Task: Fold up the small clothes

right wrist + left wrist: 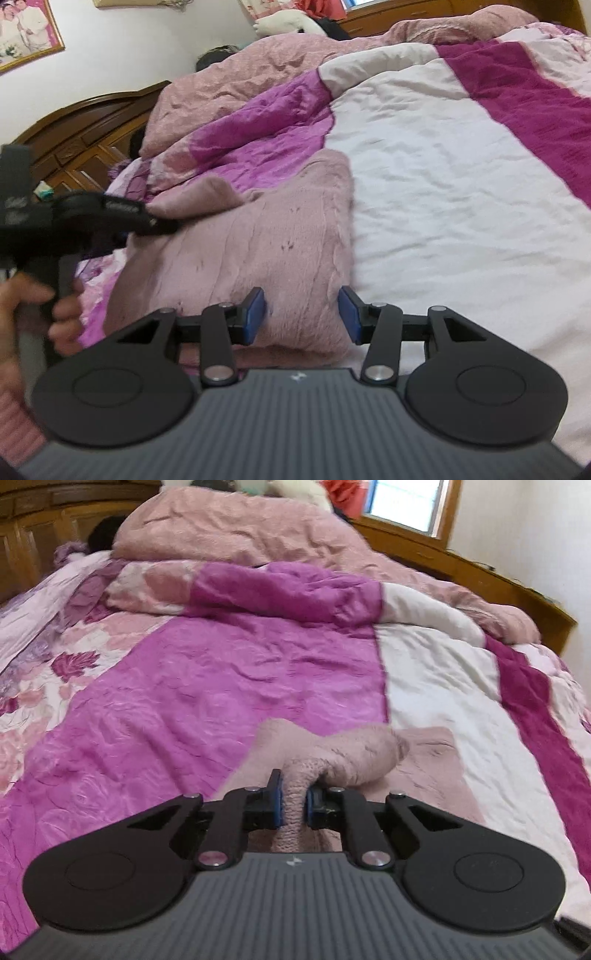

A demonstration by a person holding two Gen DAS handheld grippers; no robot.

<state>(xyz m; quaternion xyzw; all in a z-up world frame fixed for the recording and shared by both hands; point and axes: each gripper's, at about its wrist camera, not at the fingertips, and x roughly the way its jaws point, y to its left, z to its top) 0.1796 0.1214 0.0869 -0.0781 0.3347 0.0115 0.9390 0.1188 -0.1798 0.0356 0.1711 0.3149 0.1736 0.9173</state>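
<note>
A small pink knitted garment (258, 251) lies flat on the quilt (424, 184), across its magenta and white bands. My left gripper (293, 801) is shut on a bunched, ribbed end of it (332, 753), which is lifted off the bed. In the right wrist view that gripper (162, 225) comes in from the left at the garment's far left corner, held by a person's hand (22, 306). My right gripper (302, 314) stands open over the garment's near edge. Its blue pads (255, 314) are wide apart, with the cloth lying between them and not pinched.
A rumpled pink duvet (229, 528) is piled at the far end of the bed, against a wooden headboard (85, 125). A wooden ledge and a window (406, 506) run along the right side. White quilt (436, 686) stretches to the right of the garment.
</note>
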